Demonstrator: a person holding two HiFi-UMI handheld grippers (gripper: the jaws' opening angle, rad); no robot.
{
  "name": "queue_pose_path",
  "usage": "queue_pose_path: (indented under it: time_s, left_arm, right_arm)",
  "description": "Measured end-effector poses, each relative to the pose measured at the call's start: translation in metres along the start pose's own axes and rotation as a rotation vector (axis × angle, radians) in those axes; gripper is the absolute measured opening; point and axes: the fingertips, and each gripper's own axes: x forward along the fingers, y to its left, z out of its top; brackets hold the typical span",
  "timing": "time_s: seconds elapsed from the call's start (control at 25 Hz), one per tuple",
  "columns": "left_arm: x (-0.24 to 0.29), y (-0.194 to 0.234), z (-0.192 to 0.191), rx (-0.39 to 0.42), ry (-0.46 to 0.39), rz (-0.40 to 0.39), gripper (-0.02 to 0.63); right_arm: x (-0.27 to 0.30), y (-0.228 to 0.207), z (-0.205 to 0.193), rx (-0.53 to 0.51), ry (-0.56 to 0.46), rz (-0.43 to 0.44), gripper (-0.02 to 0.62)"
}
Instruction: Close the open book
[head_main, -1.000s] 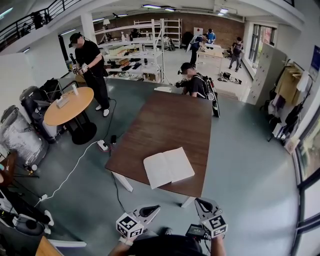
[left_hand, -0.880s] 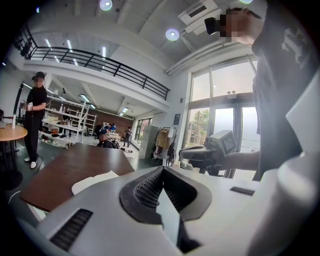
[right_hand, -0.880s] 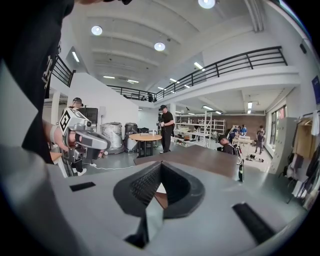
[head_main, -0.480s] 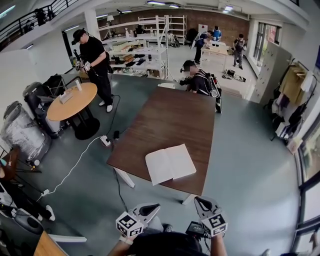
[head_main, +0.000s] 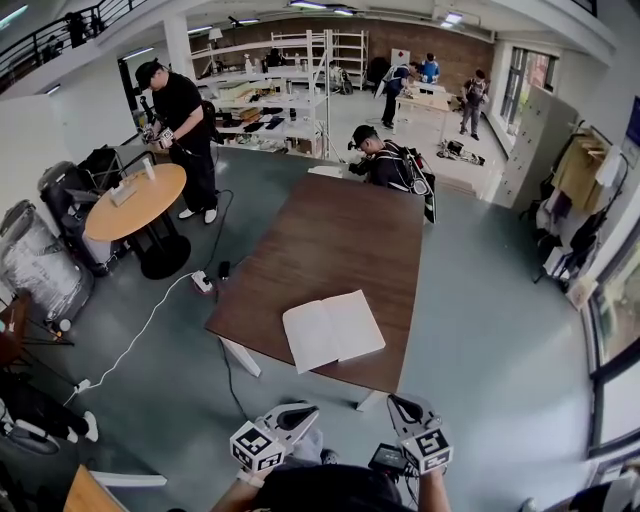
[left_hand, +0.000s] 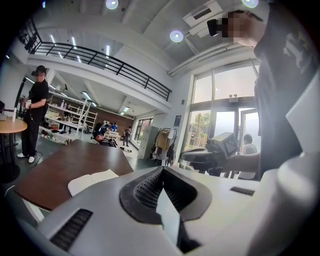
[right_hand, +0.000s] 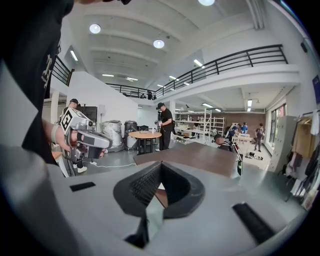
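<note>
In the head view, the open white-paged book (head_main: 333, 330) lies flat, pages up, on the dark brown rectangular wooden table (head_main: 340, 235), near the table's lower edge at the middle of the frame. The left tool (head_main: 311, 410), grey with a square-marker cube, sits at the lower left of centre with its jaws drawn together to a point. The right tool (head_main: 397, 402) is at the lower right of centre, also closed. Both are below the table's edge in the frame and well apart from the book. A round light-wood table (head_main: 135, 200) stands at the left, with a person in black clothes and a cap (head_main: 180, 115) just beside it, and another person in dark clothes (head_main: 385, 165) is at the brown table's upper end. In the left gripper view, the left tool (left_hand: 164, 192) has its jaws pressed together with nothing between them. The book (left_hand: 92, 180) shows at the left on the table (left_hand: 65, 162), and the right tool (left_hand: 200, 156) is at the right of centre, held in a hand. In the right gripper view, the right tool (right_hand: 152, 200) has its jaws together and holds nothing. The left tool (right_hand: 90, 140) is at the left, and the brown table (right_hand: 195, 155) stretches away above centre
</note>
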Motion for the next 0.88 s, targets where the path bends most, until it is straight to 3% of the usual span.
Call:
queue_pose_path:
  time_s: [0.88]
  left_arm:
    - [0.019, 0.026, -0.006, -0.030, 0.020, 0.008, 0.008]
  right_arm:
    - [0.018, -0.019, -0.005, 0.007, 0.030, 0.001, -0.012]
